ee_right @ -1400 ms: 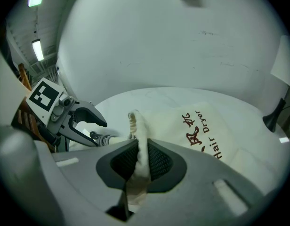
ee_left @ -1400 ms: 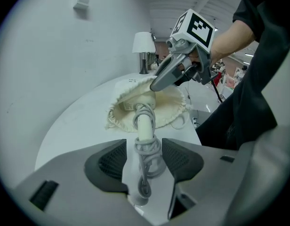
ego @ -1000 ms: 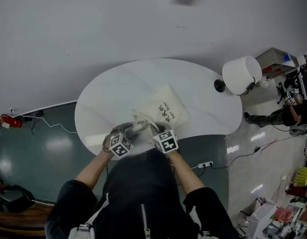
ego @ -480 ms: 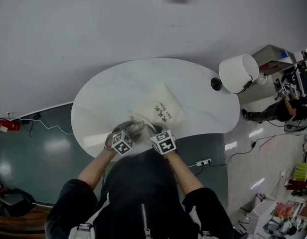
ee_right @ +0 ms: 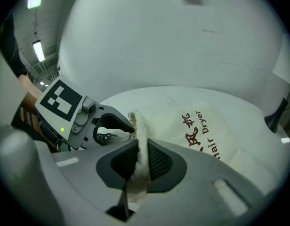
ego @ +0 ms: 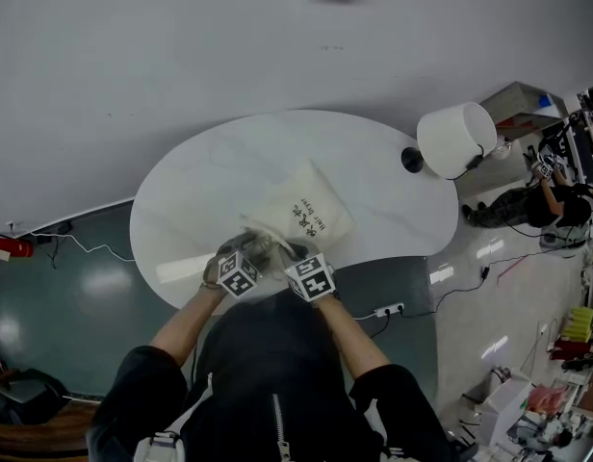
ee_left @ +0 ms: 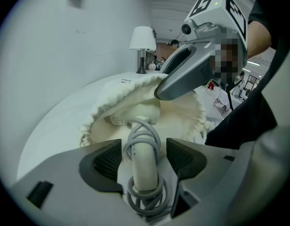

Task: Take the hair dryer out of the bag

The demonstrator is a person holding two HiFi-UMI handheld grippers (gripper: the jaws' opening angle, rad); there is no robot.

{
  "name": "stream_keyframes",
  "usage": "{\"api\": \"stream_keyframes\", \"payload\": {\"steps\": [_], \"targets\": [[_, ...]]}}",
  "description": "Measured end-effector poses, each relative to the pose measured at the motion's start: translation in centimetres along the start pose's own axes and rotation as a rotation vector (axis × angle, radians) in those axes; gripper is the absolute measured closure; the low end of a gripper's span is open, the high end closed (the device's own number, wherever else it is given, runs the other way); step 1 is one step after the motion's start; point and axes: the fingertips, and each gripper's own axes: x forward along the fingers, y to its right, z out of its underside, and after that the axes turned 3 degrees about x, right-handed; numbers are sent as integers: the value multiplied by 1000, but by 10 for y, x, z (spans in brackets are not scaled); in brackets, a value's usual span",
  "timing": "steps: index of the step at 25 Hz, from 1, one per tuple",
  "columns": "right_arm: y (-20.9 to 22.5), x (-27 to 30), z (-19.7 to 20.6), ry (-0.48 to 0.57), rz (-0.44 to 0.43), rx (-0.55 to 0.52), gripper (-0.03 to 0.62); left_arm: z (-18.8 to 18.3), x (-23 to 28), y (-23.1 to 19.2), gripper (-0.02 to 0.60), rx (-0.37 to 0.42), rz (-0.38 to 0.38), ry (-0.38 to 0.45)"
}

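Two jobs: my right tongs [ee_right: 141,160] are pinching the rim of the bag [ee_right: 206,126], steadying its mouth. My left tongs [ee_left: 144,150] have just been opening wide and are straddling the handle of the hair dryer [ee_left: 145,173], not yet gripping.

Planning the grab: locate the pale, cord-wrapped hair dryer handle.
Left gripper view, low centre: the handle pokes out of the cream cloth bag's mouth, between the left gripper's open jaws, which have just been opening.
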Motion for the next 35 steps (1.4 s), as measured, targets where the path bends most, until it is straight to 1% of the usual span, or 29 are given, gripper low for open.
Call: {"api": "stream_keyframes", "payload": {"steps": [8, 13, 19, 28, 31, 35], "targets": [[2, -2, 0, 4, 0, 9, 568, 3, 14, 0, 298, -4, 14, -29], [3, -3, 0, 8, -2, 18, 568, 4, 20, -2, 298, 10, 11, -48], [5, -3, 1, 11, 2, 26, 568, 5, 28, 0, 298, 11, 25, -69], [5, -3, 2, 8, 1, 38, 568, 6, 31, -2, 298, -9, 35, -65], [5, -3, 2, 7, 1, 40, 568, 5, 31, -2, 299, -4, 36, -75], [5, -2, 2, 7, -2, 43, 568, 5, 30, -2, 315, -4, 53, -86]]}}
